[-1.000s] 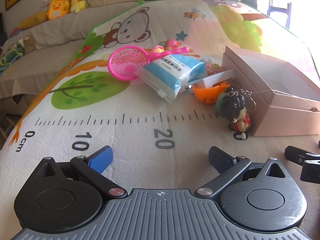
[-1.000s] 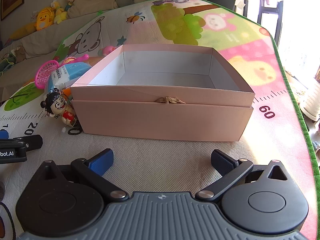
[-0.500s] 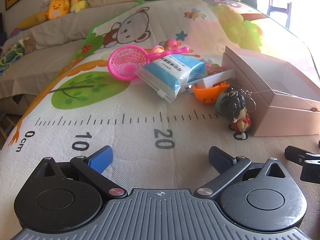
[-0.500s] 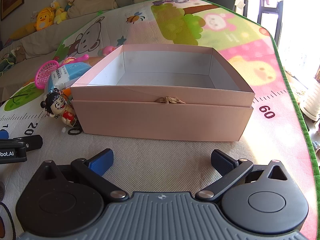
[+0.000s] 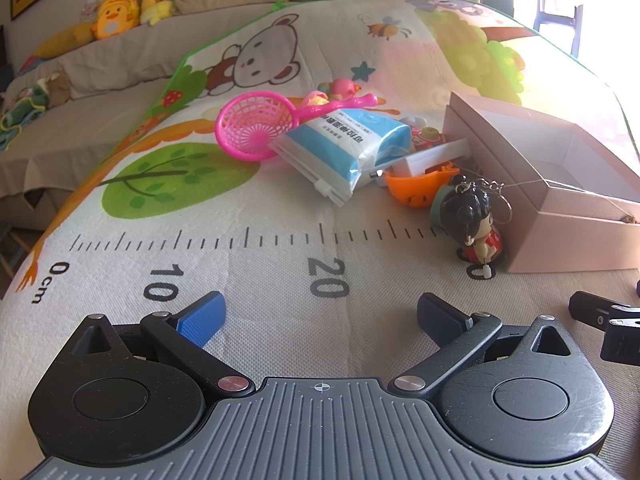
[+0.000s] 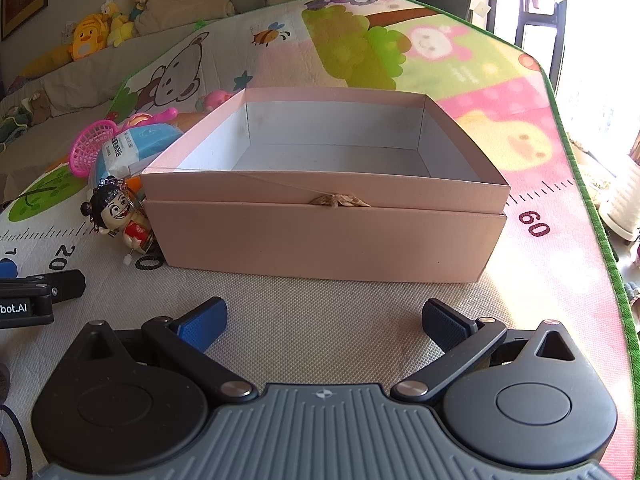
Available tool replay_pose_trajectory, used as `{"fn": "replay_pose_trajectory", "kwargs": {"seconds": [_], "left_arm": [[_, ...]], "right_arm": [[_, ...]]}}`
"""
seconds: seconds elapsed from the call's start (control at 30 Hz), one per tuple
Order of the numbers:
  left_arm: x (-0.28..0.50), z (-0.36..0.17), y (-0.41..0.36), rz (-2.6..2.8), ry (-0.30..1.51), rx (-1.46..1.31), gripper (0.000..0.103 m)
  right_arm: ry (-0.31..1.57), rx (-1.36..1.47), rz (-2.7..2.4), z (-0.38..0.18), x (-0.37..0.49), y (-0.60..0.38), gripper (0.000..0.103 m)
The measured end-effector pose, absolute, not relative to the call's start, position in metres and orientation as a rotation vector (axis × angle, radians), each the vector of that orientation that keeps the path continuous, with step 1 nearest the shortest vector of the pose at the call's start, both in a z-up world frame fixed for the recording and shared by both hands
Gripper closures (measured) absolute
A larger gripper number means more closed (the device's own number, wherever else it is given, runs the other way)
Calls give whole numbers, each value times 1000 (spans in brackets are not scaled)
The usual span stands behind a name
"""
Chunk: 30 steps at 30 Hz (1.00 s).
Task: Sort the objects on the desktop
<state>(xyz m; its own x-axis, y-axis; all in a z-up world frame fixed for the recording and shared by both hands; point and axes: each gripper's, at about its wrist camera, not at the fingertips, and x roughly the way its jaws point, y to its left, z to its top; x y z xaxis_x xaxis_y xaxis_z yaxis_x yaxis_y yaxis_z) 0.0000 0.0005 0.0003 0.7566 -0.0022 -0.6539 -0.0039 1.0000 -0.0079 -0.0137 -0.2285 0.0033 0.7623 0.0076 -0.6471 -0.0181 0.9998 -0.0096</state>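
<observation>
A pile of small objects lies on the play mat left of an open pink box (image 6: 328,236), which also shows in the left wrist view (image 5: 568,236). The pile holds a pink toy net (image 5: 256,128), a blue and white packet (image 5: 344,148), an orange shell (image 5: 416,188), a white flat piece (image 5: 432,158) and a doll keychain (image 5: 474,220). The doll (image 6: 116,216) leans at the box's left corner. The box looks empty inside. My left gripper (image 5: 320,316) is open and empty, low over the mat before the pile. My right gripper (image 6: 324,320) is open and empty before the box.
The mat (image 5: 240,280) has a printed ruler and cartoon pictures. A sofa with plush toys (image 5: 116,16) stands behind it. The mat's green edge (image 6: 592,208) runs down the right. The left gripper's finger (image 6: 44,292) shows at the right view's left edge.
</observation>
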Motion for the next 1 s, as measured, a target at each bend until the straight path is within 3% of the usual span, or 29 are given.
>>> {"fn": "replay_pose_trajectory", "kwargs": {"seconds": [0.57, 1.0], "left_arm": [[-3, 2, 7, -26, 705, -44, 0], [-6, 20, 43, -5, 766, -13, 0]], "right_arm": [[787, -8, 58, 14, -22, -229, 0], [753, -301, 411, 88, -67, -159, 0]]}}
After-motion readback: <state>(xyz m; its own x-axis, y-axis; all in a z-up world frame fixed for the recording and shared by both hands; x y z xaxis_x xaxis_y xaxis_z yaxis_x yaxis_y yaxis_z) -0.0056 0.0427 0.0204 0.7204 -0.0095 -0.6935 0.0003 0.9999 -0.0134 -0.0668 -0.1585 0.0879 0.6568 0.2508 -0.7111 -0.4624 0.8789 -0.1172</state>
